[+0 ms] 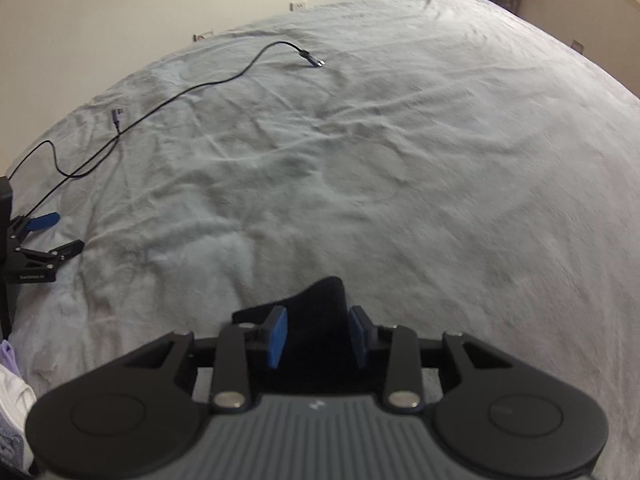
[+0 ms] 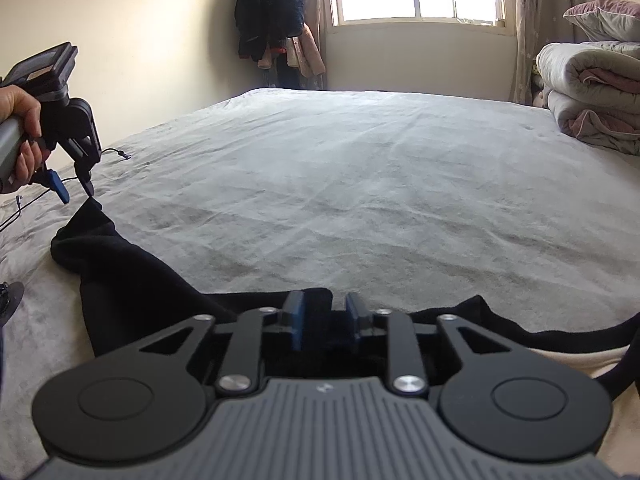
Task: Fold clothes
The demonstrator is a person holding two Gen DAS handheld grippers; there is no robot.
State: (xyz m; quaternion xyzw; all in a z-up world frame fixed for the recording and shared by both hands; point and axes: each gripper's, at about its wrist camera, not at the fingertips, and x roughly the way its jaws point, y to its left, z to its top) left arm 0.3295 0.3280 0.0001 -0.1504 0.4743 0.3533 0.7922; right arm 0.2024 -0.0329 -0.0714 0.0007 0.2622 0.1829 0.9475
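Right wrist view: a black garment lies along the near edge of a bed, with both grippers' jaws spread.

The right gripper sits low over the garment's near hem, its blue pads apart with dark cloth showing between them but not pinched. At the far left a hand holds the left gripper tilted down, its tips just above the garment's raised corner, jaws parted and not clamping the fabric. In the left wrist view, the left gripper has that black corner lying loose between its separated pads. A thin black cable trails across the wrinkled grey sheet, well apart from the garment. Folded quilts are stacked at the bed's far right.
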